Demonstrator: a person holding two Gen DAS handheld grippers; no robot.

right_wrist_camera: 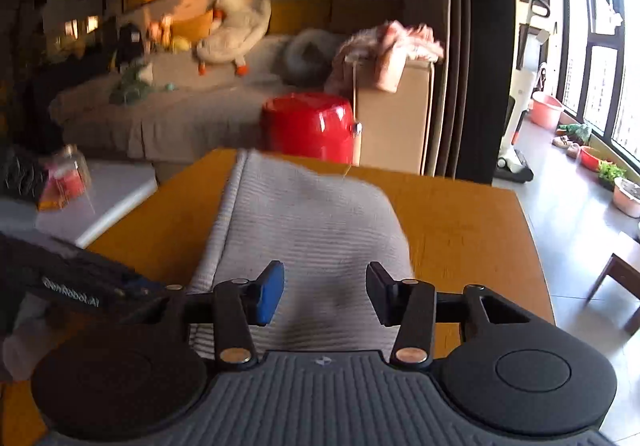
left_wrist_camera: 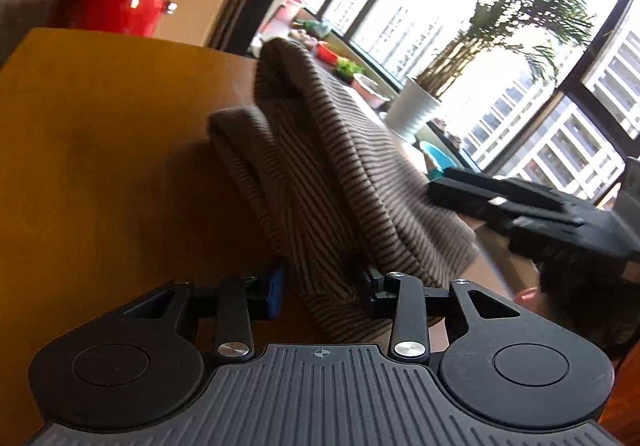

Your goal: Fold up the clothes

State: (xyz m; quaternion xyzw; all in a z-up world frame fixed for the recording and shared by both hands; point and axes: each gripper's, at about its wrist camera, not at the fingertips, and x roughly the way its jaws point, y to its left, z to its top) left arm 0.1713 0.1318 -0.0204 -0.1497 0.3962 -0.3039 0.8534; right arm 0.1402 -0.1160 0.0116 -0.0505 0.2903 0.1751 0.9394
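A grey-brown striped garment (left_wrist_camera: 320,166) lies bunched in a raised ridge on the orange-brown table (left_wrist_camera: 100,146). My left gripper (left_wrist_camera: 325,286) stands open, and the near end of the garment passes between its two fingers. In the right wrist view the same garment (right_wrist_camera: 304,222) looks pale grey and folded into a long band on the table (right_wrist_camera: 460,226). My right gripper (right_wrist_camera: 325,292) is open just above its near end and holds nothing. Each gripper shows blurred in the other's view: the right gripper (left_wrist_camera: 500,206) beside the garment, the left gripper (right_wrist_camera: 80,286) at the left.
A red bin (right_wrist_camera: 308,126) and a cardboard box (right_wrist_camera: 396,118) heaped with clothes stand beyond the table's far edge. A sofa with soft toys (right_wrist_camera: 232,34) runs along the wall. A white plant pot (left_wrist_camera: 414,110) and bowls line the window. A dark stool (right_wrist_camera: 616,278) stands right.
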